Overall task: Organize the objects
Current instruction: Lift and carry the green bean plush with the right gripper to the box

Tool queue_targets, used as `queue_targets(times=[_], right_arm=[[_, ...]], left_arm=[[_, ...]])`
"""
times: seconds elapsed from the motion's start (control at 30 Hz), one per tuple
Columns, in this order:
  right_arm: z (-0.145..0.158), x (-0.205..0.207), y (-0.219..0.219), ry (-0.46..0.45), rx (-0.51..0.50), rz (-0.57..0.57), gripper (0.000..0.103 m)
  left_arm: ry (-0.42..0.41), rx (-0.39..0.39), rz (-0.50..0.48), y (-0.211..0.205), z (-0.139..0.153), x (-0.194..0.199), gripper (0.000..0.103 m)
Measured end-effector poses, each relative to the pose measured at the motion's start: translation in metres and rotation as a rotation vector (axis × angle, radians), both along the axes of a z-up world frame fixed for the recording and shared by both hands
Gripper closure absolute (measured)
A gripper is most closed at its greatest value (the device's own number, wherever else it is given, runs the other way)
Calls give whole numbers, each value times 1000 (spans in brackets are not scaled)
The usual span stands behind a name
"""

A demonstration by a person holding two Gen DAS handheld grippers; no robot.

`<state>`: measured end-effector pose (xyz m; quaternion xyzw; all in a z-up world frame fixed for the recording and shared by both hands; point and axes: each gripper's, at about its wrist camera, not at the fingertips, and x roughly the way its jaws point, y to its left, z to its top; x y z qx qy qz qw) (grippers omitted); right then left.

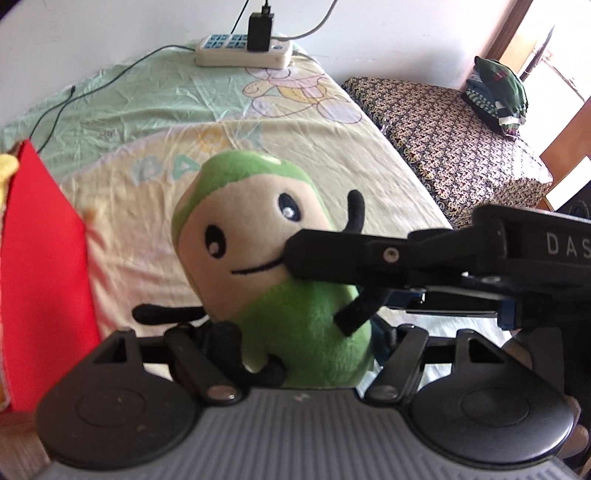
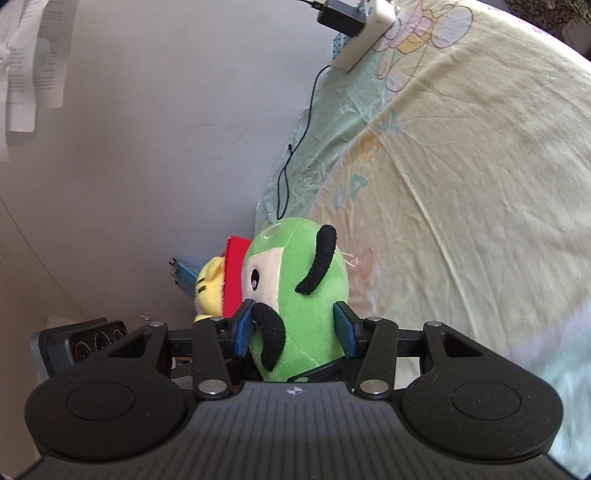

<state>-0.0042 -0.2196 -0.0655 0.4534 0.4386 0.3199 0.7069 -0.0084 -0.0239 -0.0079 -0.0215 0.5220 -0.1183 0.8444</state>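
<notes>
**Green plush pinched over the bed**

The green plush toy (image 2: pixel 295 295) sat between the blue pads (image 2: pixel 242 332) of the right gripper (image 2: pixel 293 330), which squeezed its lower body from both sides. In the left wrist view the same green plush toy (image 1: pixel 258 266) stood upright facing the camera, with the right gripper (image 1: pixel 295 254) reaching in from the right edge and one finger pressed against its cream face. The left gripper (image 1: pixel 295 336) lay right under the toy; its fingertips were hidden behind the plush, so I cannot tell how its jaws stood. A red board (image 1: pixel 40 266) stood at the bed's left edge, and a yellow plush (image 2: pixel 210 284) showed just behind it. At the far end of the pastel bedsheet (image 1: pixel 147 110) lay a white power strip (image 1: pixel 243 51) with a black charger (image 1: pixel 260 31) plugged in. A patterned mattress (image 1: pixel 443 147) lay beside the bed.
</notes>
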Motion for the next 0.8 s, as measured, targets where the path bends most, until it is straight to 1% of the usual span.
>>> queue_targets(times=[0.07, 0.23, 0.43, 0.57, 0.8], right_arm=[[5, 5, 10, -3, 1, -4, 54], [25, -15, 20, -30, -5, -27, 54], [47, -44, 45, -84, 13, -111, 54], [61, -61, 72, -122, 19, -159, 54], [80, -81, 115, -187, 30, -190, 54]], left_arm=[[-9, -1, -8, 3, 7, -7, 32], [-45, -26, -30, 17, 27, -25, 32], [-115, -16, -103, 42, 54, -50, 32], [-156, -22, -129, 69, 69, -65, 32], [-230, -10, -146, 116, 88, -88, 32]])
